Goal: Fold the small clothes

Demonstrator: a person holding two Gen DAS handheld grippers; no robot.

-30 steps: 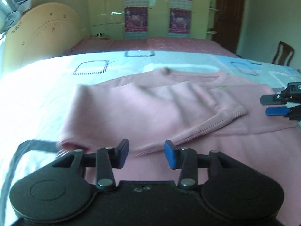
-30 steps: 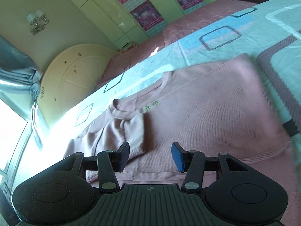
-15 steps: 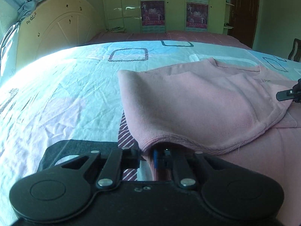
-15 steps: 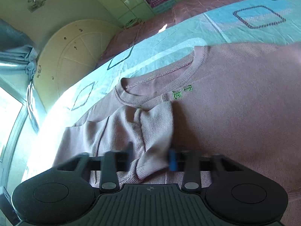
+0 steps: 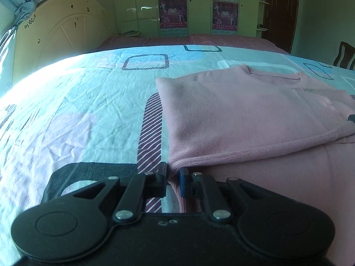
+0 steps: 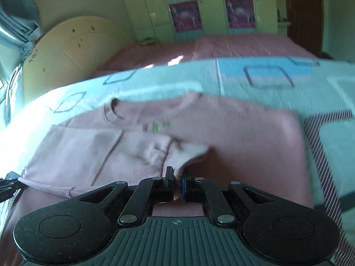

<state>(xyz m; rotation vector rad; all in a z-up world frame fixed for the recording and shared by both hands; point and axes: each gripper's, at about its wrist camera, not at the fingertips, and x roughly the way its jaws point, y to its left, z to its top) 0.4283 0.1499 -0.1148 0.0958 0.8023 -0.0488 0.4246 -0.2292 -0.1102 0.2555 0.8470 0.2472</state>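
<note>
Pink top [image 5: 244, 115] half folded on the bed [image 5: 77, 110]

Soft, light, floppy; best held at corners. Left tool [image 5: 173, 178] pinching lower-middle hem corner, right tool [image 6: 176, 180] pinching sleeve cuff, low centre.

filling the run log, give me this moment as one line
stage: fold in progress | left gripper: shut on pink sweater hem corner | right gripper: shut on sweater's folded edge | surface: patterned bed sheet

A bed [image 5: 66, 110] with a creased pale blue sheet [image 5: 93, 93] printed with striped squares carries a pink sweater [image 5: 233, 115], partly folded over itself, its neckline toward the far pink cover [image 5: 221, 41] by the cream headboard [image 5: 66, 24].
</note>
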